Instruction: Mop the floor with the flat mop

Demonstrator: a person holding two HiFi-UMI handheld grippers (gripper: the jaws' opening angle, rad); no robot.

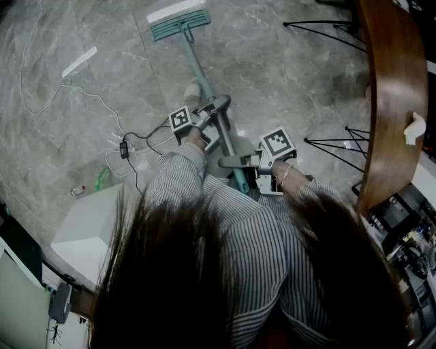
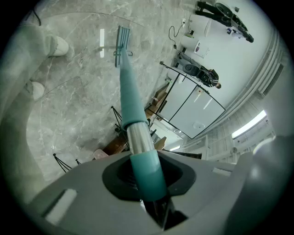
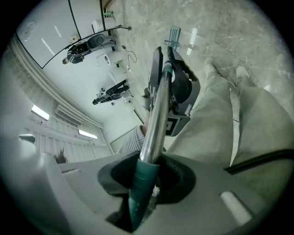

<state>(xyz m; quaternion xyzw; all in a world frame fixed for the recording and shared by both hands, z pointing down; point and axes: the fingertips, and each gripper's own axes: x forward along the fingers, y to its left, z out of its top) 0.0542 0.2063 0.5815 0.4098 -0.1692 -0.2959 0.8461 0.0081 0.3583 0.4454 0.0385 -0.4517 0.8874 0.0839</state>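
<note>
Teal flat mop (image 1: pixel 197 68), gripped by left tool (image 1: pixel 218 109) and right tool (image 1: pixel 231 162), points forward, head (image 1: pixel 178 20) on floor (image 1: pixel 286 75).

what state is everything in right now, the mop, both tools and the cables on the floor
mop head, lying flat on the floor
mop handle, tilted, held at two spots
left tool, shut on the mop handle, lower down
right tool, shut on the mop handle, near its top end
cables, lying loose on the floor
</note>
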